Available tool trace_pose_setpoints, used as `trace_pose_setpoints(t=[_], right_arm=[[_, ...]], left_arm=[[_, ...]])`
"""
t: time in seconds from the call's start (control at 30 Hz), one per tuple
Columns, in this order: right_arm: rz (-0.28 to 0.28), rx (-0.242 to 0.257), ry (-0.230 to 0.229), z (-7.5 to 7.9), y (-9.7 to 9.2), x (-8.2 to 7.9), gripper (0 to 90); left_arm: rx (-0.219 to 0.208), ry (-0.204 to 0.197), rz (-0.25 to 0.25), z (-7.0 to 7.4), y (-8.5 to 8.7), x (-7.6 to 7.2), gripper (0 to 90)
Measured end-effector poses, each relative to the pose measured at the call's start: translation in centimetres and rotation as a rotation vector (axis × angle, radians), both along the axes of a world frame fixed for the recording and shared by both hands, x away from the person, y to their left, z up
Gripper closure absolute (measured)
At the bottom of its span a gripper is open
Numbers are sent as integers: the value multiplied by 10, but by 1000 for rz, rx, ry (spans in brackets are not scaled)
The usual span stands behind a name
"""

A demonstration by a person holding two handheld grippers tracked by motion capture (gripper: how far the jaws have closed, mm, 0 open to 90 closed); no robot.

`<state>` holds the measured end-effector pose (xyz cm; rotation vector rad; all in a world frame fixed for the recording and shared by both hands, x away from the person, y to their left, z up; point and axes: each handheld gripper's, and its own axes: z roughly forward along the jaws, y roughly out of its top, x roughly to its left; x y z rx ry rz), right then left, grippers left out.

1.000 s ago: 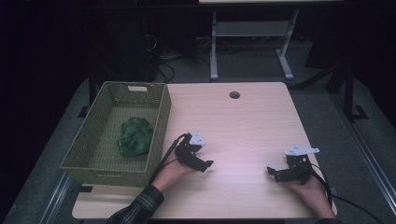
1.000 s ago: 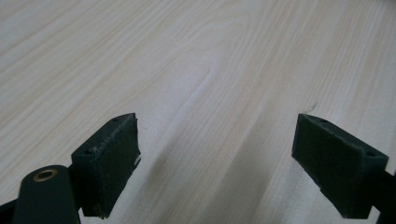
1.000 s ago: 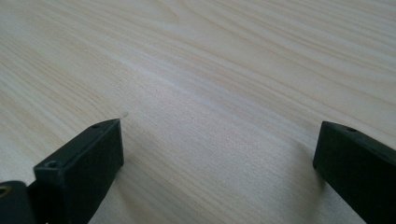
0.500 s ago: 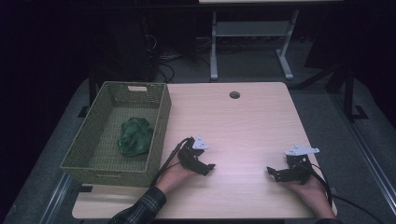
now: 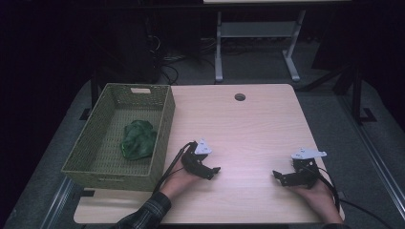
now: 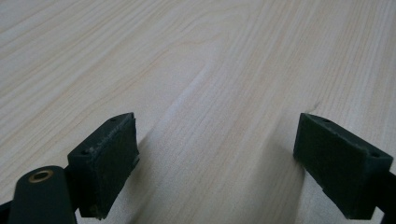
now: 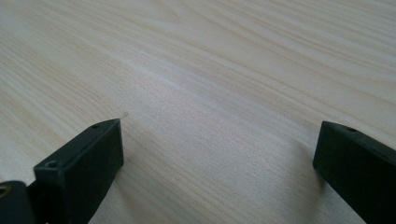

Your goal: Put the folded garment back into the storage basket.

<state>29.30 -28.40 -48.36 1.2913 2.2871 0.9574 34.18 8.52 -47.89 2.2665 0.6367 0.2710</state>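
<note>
- The wooden table (image 5: 248,124) bears everything; a woven basket (image 5: 162,138) stands at its left edge.
- In the basket lies a crumpled green cloth (image 5: 138,139), seen from the high view.
- The left gripper (image 5: 213,171) rests just right of the basket, jaws wide over bare wood.
- The right gripper (image 5: 278,175) rests near the right edge, jaws wide, nothing between them.

place: lab or test room | signs: plain pale wood table (image 5: 248,124) with cable hole (image 5: 239,97) | grey carpet floor (image 5: 329,109) | loose cables (image 5: 167,71) beside dark equipment | second metal-framed table (image 5: 258,33) behind | dim surroundings
</note>
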Motion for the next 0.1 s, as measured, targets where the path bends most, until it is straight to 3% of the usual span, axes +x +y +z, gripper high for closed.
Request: trace_pose_setpoints(t=[0.1], right_arm=[[0,0,0,0,0,0,14]], left_arm=[[0,0,0,0,0,0,128]])
